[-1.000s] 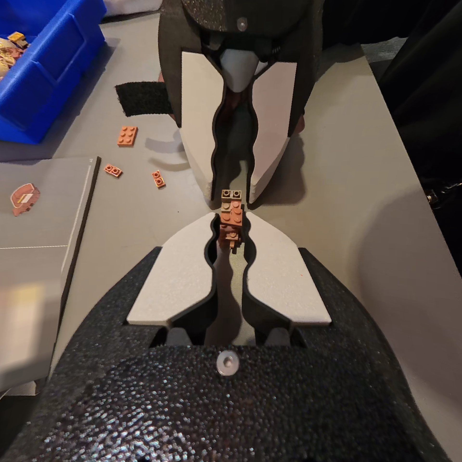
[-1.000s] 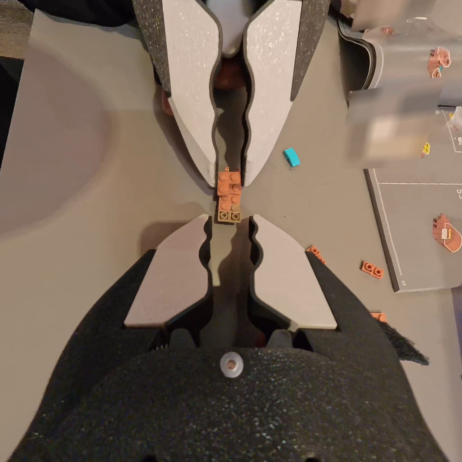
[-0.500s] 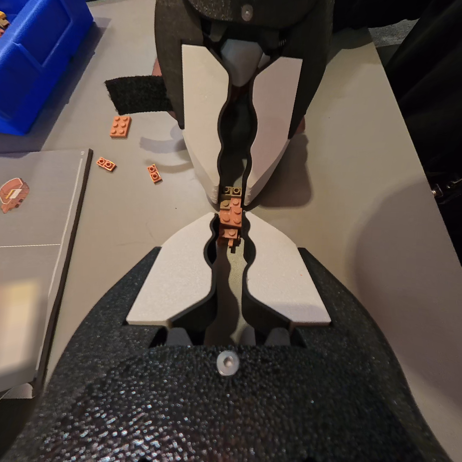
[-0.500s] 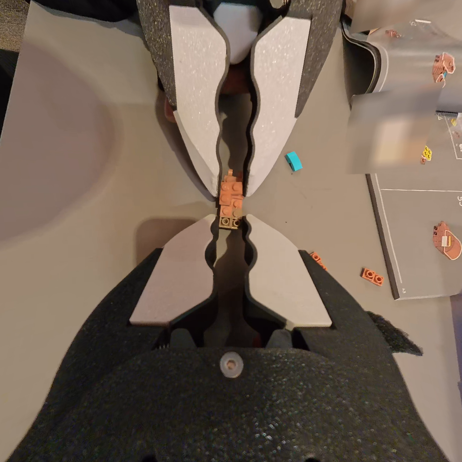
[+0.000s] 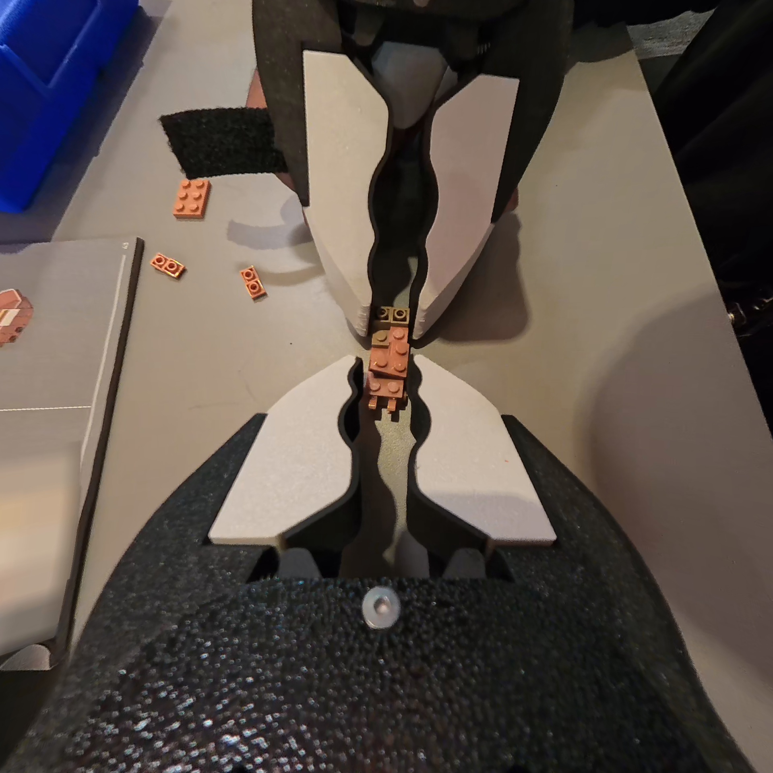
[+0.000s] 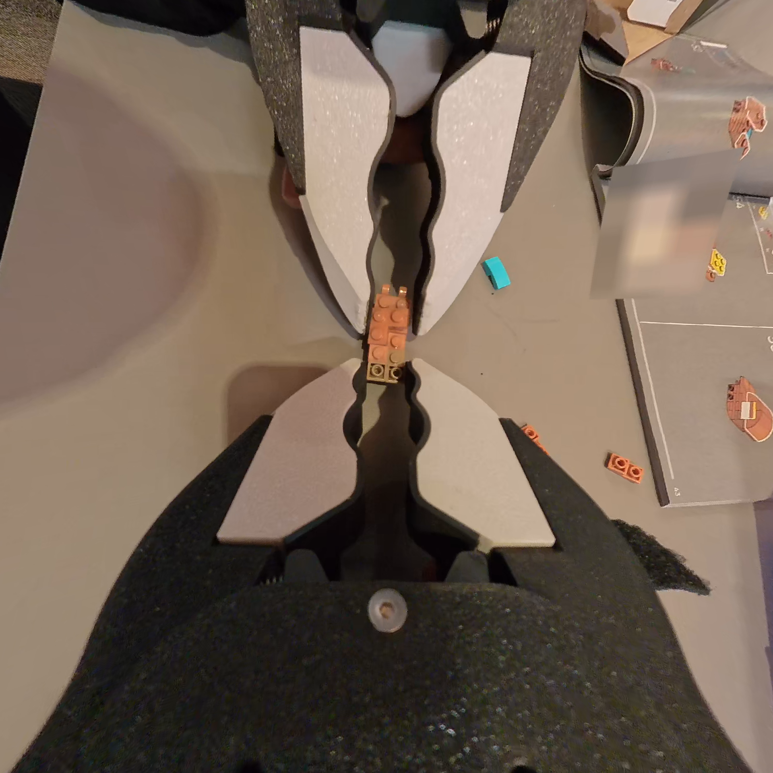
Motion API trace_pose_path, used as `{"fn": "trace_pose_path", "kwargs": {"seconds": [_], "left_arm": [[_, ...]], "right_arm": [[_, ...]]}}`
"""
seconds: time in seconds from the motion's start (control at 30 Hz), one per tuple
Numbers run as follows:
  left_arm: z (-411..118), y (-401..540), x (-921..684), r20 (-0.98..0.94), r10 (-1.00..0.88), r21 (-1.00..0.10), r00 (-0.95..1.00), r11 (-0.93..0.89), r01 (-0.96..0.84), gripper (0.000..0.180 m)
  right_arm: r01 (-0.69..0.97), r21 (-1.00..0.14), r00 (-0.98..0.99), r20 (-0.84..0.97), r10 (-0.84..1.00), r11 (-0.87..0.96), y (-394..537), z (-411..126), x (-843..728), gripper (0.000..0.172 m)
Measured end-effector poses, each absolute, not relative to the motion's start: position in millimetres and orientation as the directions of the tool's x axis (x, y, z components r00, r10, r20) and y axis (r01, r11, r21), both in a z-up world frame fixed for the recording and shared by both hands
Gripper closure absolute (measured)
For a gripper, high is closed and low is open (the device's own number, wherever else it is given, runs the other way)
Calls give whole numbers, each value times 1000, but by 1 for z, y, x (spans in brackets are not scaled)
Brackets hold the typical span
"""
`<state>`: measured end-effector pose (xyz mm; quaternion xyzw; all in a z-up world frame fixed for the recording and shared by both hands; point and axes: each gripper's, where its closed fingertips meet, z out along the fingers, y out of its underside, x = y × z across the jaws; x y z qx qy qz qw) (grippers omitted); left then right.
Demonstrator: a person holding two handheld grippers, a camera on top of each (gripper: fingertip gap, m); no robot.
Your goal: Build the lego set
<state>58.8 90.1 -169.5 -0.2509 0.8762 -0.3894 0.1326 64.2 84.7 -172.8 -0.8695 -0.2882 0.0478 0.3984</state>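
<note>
We see a small brick assembly of reddish-brown and olive plates hanging over the grey table, clamped at both ends. Our left gripper pinches the brown clip end and our right gripper the olive end. Loose brown plates, an instruction booklet and a blue bin lie off to the side.

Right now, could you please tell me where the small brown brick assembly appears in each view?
Left wrist view: brick assembly at centre, its tan end farthest from the camera.
Right wrist view: at centre, tan end nearest the camera.
Shared landmark: the instruction booklet.
</note>
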Motion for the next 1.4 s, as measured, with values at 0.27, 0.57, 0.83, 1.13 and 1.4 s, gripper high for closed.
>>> {"fn": "trace_pose_path", "kwargs": {"seconds": [0.27,0.57,0.83,1.13,1.4], "left_arm": [[-168,92,59,-18,-557,-758,-830,549,-352,156],[-174,98,57,-24,-566,-730,-824,573,-372,153],[-177,96,57,-42,-554,-713,-832,599,-363,161],[-173,96,57,16,-566,-736,-825,551,-393,163],[-153,98,58,160,-588,-792,-793,403,-459,163]], "right_arm": [[459,-722,830,140,540,-518,84,-173,64,155],[453,-725,832,133,539,-520,84,-173,65,155],[448,-726,834,129,537,-521,85,-173,64,155],[452,-741,832,149,534,-496,86,-169,66,154],[640,-714,725,438,531,-285,87,-153,79,125]]}}
